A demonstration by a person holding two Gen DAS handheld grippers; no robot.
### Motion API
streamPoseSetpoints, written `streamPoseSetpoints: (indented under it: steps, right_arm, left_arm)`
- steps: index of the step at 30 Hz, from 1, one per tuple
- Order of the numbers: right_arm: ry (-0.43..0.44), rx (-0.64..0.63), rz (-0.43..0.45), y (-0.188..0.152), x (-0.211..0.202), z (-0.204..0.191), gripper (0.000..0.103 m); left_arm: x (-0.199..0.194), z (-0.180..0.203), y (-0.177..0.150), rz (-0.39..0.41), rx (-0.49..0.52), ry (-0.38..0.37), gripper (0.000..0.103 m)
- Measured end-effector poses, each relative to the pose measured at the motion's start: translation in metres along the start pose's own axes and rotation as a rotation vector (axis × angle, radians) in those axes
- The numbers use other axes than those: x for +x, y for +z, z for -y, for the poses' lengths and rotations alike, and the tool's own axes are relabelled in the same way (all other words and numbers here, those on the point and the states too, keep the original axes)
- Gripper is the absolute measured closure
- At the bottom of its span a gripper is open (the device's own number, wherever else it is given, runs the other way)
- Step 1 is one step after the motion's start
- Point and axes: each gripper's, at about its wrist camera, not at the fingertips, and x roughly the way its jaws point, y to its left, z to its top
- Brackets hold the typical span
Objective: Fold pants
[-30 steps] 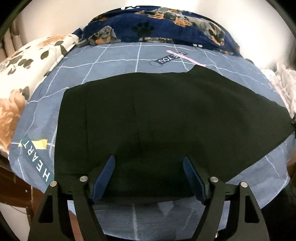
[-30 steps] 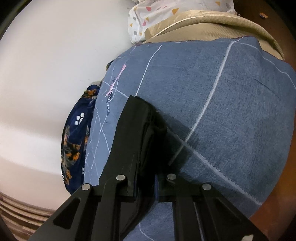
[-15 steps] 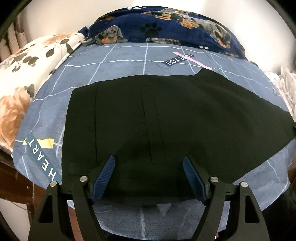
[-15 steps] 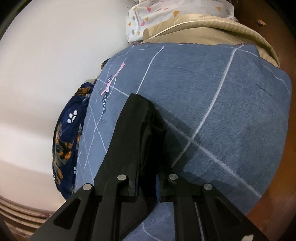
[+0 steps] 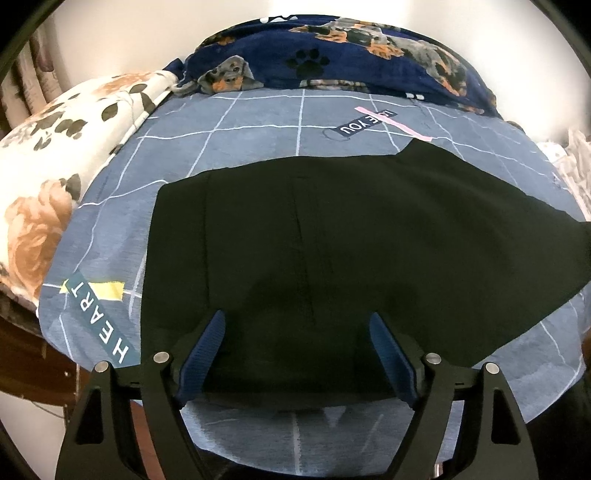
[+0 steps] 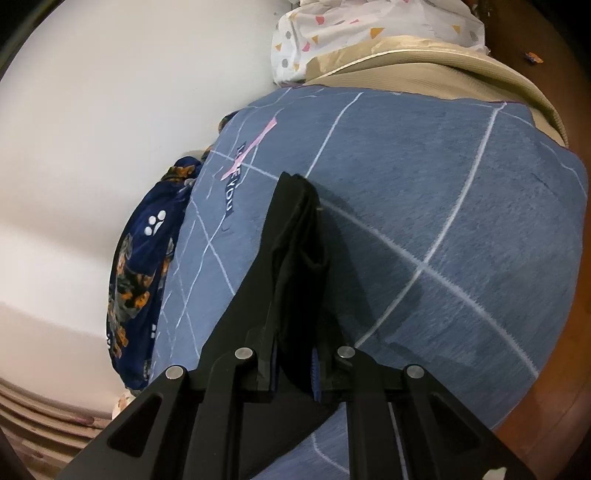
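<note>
Black pants (image 5: 332,240) lie spread across the blue grid bedsheet (image 5: 258,147), waist end to the left. My left gripper (image 5: 295,321) hovers over their near edge. Its jaws are opening; the cloth lies below them and the blue pads (image 5: 207,347) do not press on it. In the right wrist view, my right gripper (image 6: 295,343) is shut on the bunched leg end of the pants (image 6: 291,236). That end hangs lifted off the sheet (image 6: 443,221), with its shadow beneath, and the black cloth hides the fingertips.
A navy dog-print blanket (image 5: 351,59) lies along the wall at the far side. A floral quilt (image 5: 55,147) sits at the left. A white patterned cloth (image 6: 369,33) and a beige cushion (image 6: 424,62) border the sheet's far end. Wooden floor (image 6: 576,332) shows past the bed edge.
My right gripper has risen a little with the pants' end, so the sheet looks farther below. The left gripper stays over the near edge.
</note>
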Motion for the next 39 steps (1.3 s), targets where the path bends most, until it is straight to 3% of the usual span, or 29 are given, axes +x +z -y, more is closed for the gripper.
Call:
streamPoseSetpoints:
  steps: [17,25,39]
  right_arm:
    - [0.034,-0.093,-0.034,-0.028,0.000,-0.042,0.091]
    - [0.068,-0.128,-0.069,-0.052,0.005,-0.062,0.090]
    - [0.093,-0.261,-0.166,-0.100,0.026,-0.111,0.090]
  left_arm:
    - [-0.005,-0.002,0.003,-0.003,-0.009,0.004,0.019]
    - [-0.004,0.006,0.002,0.002,0.027,0.020,0.019]
    - [-0.003,0.003,0.003,-0.012,0.006,0.013,0.018]
